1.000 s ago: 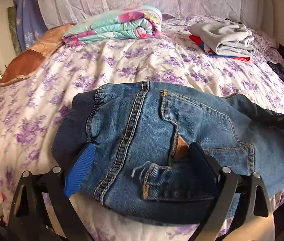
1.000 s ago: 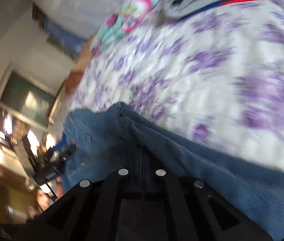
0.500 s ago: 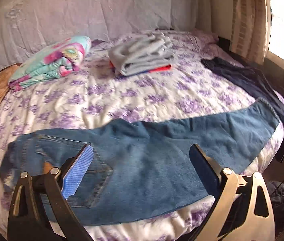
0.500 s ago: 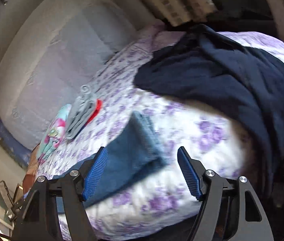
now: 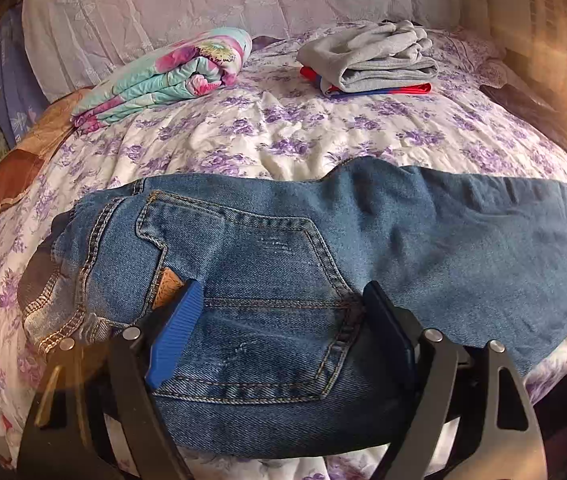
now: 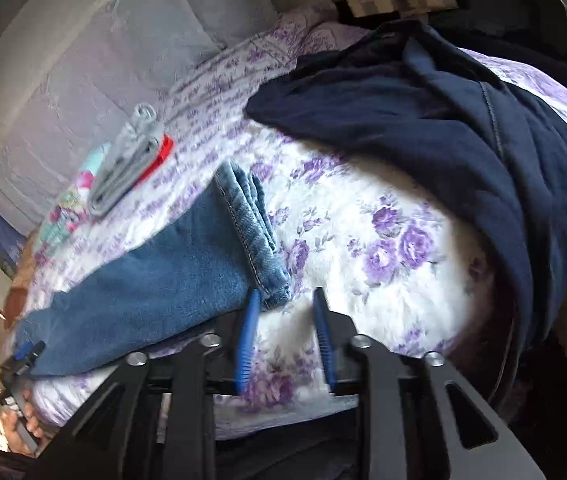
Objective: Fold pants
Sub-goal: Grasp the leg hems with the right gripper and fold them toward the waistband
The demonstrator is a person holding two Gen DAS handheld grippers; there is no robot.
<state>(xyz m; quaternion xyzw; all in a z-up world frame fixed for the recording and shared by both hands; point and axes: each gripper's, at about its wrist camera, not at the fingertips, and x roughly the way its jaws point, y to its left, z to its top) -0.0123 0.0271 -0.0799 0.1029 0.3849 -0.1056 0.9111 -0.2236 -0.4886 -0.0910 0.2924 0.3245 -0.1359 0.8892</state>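
Blue jeans [image 5: 323, 248] lie folded lengthwise across the near side of the bed, waistband at the left, legs stretching right. My left gripper [image 5: 283, 300] is open, its fingers straddling the back pocket [image 5: 251, 280] near the waist, just above the denim. In the right wrist view the leg hems [image 6: 255, 236] lie stacked on the floral bedspread. My right gripper [image 6: 285, 300] is open with a narrow gap, its left fingertip [image 6: 252, 312] beside the hem corner, nothing held between the pads.
A folded floral blanket [image 5: 167, 72] and a grey folded garment on red cloth [image 5: 375, 58] lie at the far side of the bed. A dark navy garment [image 6: 443, 120] is heaped at the bed's right end. A brown cushion [image 5: 15, 168] lies left.
My left gripper has moved back over the waist and pocket end of the jeans. My right gripper has come close to the leg hems and narrowed its opening.
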